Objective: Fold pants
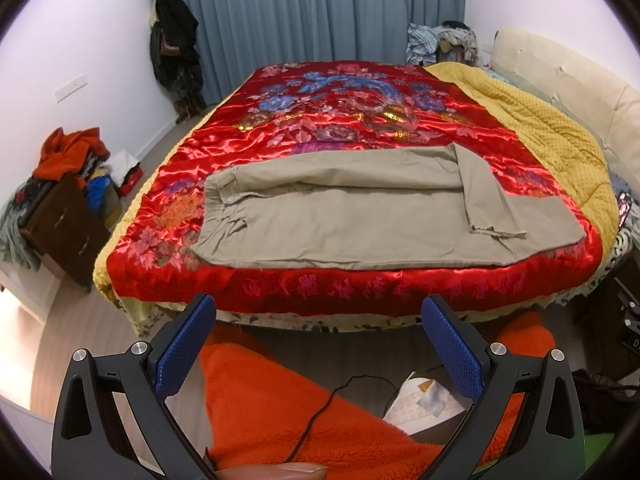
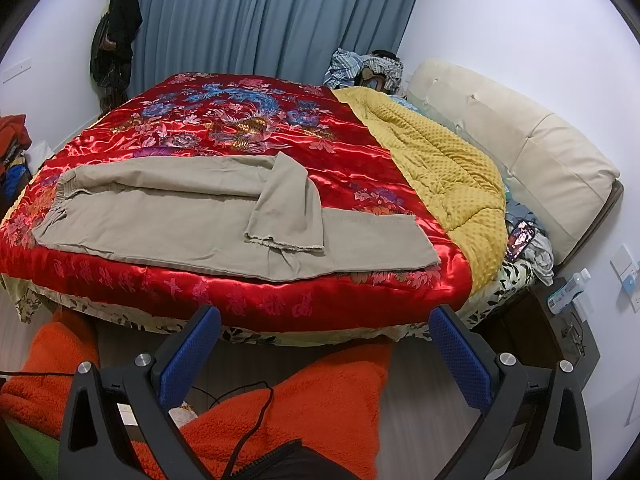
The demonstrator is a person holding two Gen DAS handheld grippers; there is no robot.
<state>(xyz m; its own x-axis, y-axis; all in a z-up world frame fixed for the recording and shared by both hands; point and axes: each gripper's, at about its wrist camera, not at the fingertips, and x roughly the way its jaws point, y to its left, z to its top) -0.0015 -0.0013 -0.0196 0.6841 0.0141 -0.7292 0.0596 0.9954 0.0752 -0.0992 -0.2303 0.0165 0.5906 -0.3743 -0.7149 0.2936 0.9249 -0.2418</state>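
Beige pants [image 1: 340, 216] lie flat on the red satin quilt [image 1: 340, 120], waistband at the left, legs running right. One leg's hem end is turned back over the other leg [image 1: 492, 200]. They also show in the right wrist view [image 2: 180, 216], with the turned-back leg [image 2: 288, 208]. My left gripper [image 1: 318, 308] is open and empty, held back from the bed's near edge, below the pants. My right gripper [image 2: 326, 316] is open and empty, also in front of the bed's edge.
A yellow blanket [image 2: 440, 160] and cream headboard [image 2: 540, 152] are at the right. An orange fleece [image 1: 304, 412] and a black cable [image 1: 320, 408] are below the grippers. A brown cabinet [image 1: 60, 228] piled with clothes stands at the left. A nightstand [image 2: 560, 320] is at the right.
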